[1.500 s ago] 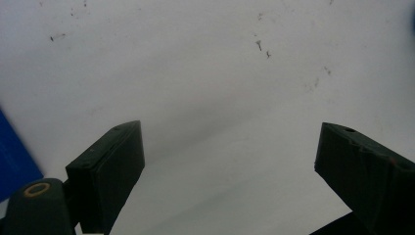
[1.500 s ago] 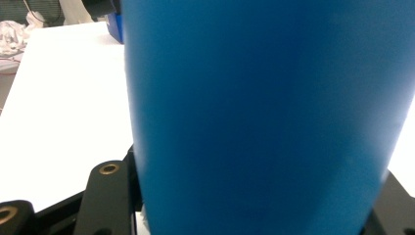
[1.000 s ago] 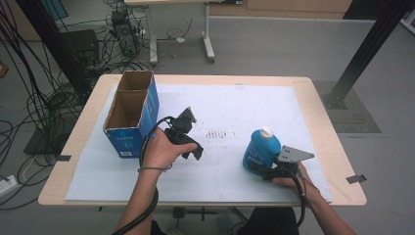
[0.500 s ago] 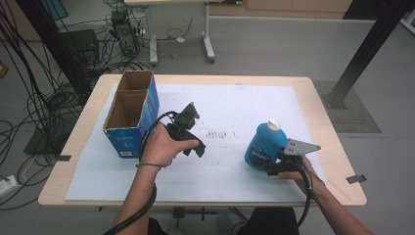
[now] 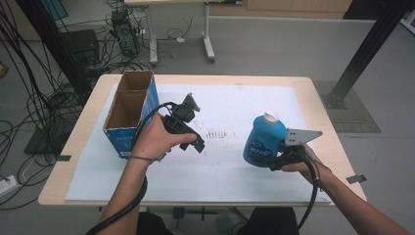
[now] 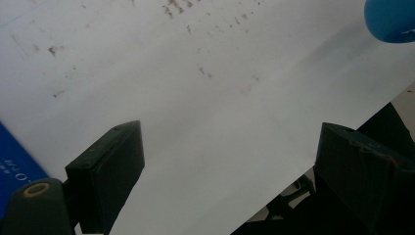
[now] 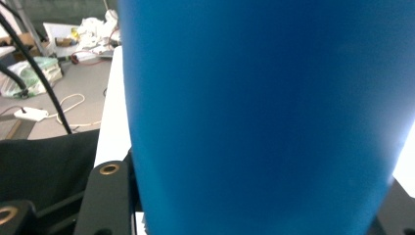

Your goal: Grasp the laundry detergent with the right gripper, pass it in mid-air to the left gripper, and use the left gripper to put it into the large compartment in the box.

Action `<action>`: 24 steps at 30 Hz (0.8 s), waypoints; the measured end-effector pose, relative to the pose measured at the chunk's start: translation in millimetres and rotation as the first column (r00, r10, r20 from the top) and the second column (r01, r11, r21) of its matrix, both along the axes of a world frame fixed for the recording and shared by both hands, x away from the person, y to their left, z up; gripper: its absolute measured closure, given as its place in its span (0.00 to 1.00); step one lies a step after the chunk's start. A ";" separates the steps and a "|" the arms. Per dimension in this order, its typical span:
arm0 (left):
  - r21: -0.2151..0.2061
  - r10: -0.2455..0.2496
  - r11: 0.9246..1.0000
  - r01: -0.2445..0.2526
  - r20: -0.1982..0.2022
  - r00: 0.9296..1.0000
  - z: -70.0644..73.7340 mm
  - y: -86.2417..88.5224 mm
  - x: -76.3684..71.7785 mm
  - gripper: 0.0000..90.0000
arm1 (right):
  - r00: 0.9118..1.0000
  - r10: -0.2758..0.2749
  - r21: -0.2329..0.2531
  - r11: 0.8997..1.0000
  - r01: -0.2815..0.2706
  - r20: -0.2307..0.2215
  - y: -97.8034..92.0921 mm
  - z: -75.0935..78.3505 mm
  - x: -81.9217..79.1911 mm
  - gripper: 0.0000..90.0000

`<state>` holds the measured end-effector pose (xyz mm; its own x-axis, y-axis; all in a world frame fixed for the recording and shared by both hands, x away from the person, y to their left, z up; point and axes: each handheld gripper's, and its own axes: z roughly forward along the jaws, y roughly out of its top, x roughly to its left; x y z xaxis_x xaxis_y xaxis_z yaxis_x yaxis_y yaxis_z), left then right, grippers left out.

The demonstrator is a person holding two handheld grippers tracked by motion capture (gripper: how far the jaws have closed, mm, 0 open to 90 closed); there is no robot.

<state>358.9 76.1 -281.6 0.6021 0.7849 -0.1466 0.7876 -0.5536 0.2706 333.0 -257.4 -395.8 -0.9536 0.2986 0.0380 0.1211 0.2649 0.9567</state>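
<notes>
A blue bottle (image 5: pixel 263 141) with a white cap leans slightly over the right part of the white paper. My right gripper (image 5: pixel 275 159) is shut on its lower body from the near side. In the right gripper view the bottle (image 7: pixel 264 107) sits between the black jaws of the right gripper (image 7: pixel 254 200). My left gripper (image 5: pixel 194 142) is held in a hand above the middle of the paper, beside the box. Its jaws stand wide apart in the left gripper view, where the left gripper (image 6: pixel 227 132) has nothing between them; the bottle (image 6: pixel 391 19) shows at the top right.
An open-topped cardboard box (image 5: pixel 128 106) with blue sides and two compartments stands at the table's left. Small brown specks (image 5: pixel 219 133) mark the paper's middle. Cables and a desk frame lie on the floor beyond the table (image 5: pixel 313 88).
The right gripper has raised the blue bottle a little and carried it slightly away from the near edge. The left hand and its gripper have barely shifted.
</notes>
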 end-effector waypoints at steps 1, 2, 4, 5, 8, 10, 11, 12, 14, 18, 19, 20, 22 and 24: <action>-0.002 -0.005 1.000 0.005 0.000 1.000 1.9 0.3 -0.2 0.13 | 1.000 0.010 -0.004 1.000 -0.010 0.001 1.5 2.6 0.4 0.45; 0.001 -0.023 1.000 0.023 0.009 1.000 7.2 0.4 -1.1 0.13 | 1.000 0.018 -0.002 1.000 -0.018 -0.004 3.4 5.6 1.0 0.45; 0.005 -0.035 0.999 0.035 0.012 0.999 9.7 0.8 -1.2 0.13 | 1.000 0.026 0.003 1.000 -0.026 -0.005 4.7 8.2 2.0 0.45; 0.009 -0.037 0.999 0.037 0.017 0.999 12.0 0.4 -1.8 0.13 | 0.999 0.032 0.005 0.999 -0.031 -0.006 5.8 10.7 2.4 0.45; 0.020 -0.067 0.998 0.066 0.024 0.997 19.4 0.9 -3.7 0.13 | 0.999 0.047 0.014 0.999 -0.046 -0.007 8.7 18.0 5.0 0.45; 0.011 -0.097 0.995 0.097 0.030 0.995 26.9 0.9 -5.5 0.13 | 0.998 0.062 0.016 0.998 -0.062 0.000 11.4 25.0 7.6 0.45; 0.008 -0.108 0.994 0.108 0.035 0.993 29.9 0.6 -6.5 0.13 | 0.998 0.067 0.016 0.998 -0.067 0.002 12.6 27.6 8.5 0.45; 0.003 -0.123 0.992 0.123 0.036 0.992 33.0 0.6 -7.0 0.13 | 0.997 0.074 0.018 0.997 -0.074 0.004 13.8 29.9 9.4 0.45; 0.002 -0.132 0.991 0.132 0.038 0.991 36.9 0.2 -8.0 0.13 | 0.997 0.079 0.019 0.997 -0.079 0.004 15.2 32.2 10.2 0.45; 0.020 -0.165 0.986 0.164 0.056 0.985 49.1 -1.3 -10.3 0.13 | 0.994 0.107 0.014 0.994 -0.107 0.008 21.1 40.4 12.1 0.45; 0.021 -0.176 0.984 0.175 0.056 0.983 52.2 -1.6 -10.7 0.13 | 0.994 0.113 0.010 0.994 -0.113 0.011 22.5 42.0 12.5 0.45; 0.021 -0.200 0.980 0.199 0.059 0.978 56.8 -2.5 -12.1 0.13 | 0.992 0.127 0.004 0.992 -0.127 0.015 25.0 44.9 12.9 0.45; 0.012 -0.232 0.973 0.232 0.055 0.971 61.3 -2.6 -12.8 0.12 | 0.990 0.141 0.003 0.990 -0.141 0.016 27.8 48.0 13.2 0.45; 0.014 -0.259 0.966 0.259 0.058 0.964 67.9 -3.7 -14.8 0.12 | 0.988 0.151 -0.001 0.989 -0.151 0.019 30.3 50.5 13.3 0.45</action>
